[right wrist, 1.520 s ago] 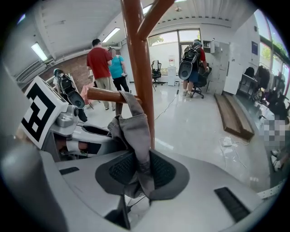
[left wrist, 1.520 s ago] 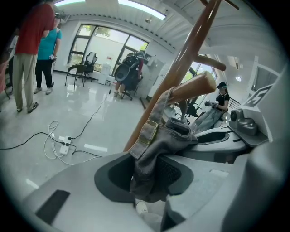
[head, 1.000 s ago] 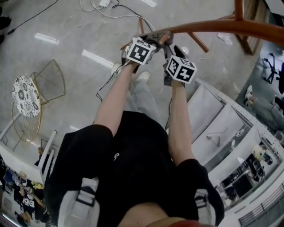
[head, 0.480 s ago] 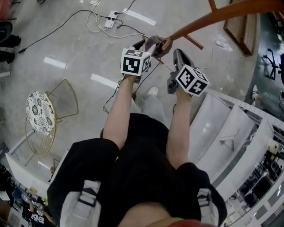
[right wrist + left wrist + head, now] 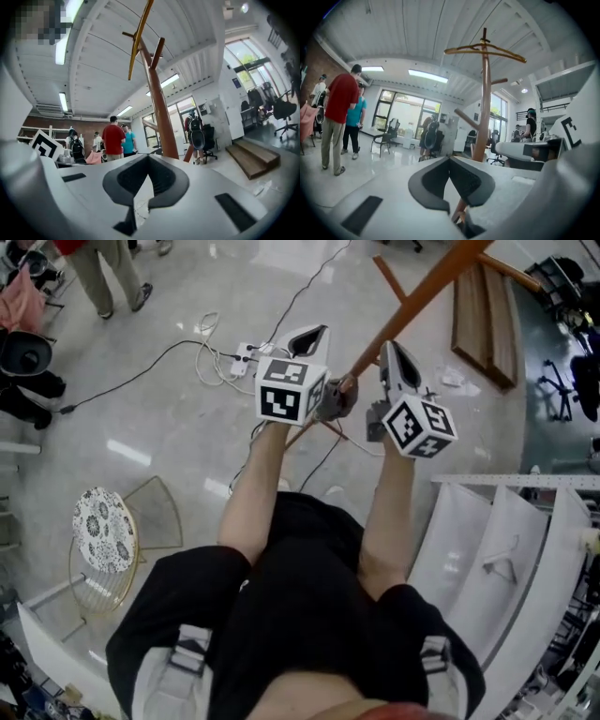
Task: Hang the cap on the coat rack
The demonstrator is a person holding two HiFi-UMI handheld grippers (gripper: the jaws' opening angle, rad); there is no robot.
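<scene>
The brown wooden coat rack [image 5: 412,306] slants down from the top right of the head view, and one peg ends between my two grippers. A grey cap [image 5: 330,401] hangs at that peg end, just right of the left marker cube. My left gripper [image 5: 317,334] is shut and empty, apart from the cap. My right gripper [image 5: 391,348] is also shut and empty, on the peg's other side. In the left gripper view the rack [image 5: 486,93] stands upright behind the shut left gripper [image 5: 449,159]. In the right gripper view the rack [image 5: 159,103] rises behind the shut right gripper [image 5: 149,157].
A power strip with cables [image 5: 246,352] lies on the glossy floor. A round patterned stool [image 5: 103,531] stands at the left, white shelving [image 5: 497,549] at the right, and a wooden step [image 5: 483,315] at the top right. People [image 5: 112,268] stand at the top left.
Both grippers were at the cap on the rack with jaws apart; now both are shut and have drawn back. The cap stays hanging at the peg end.
</scene>
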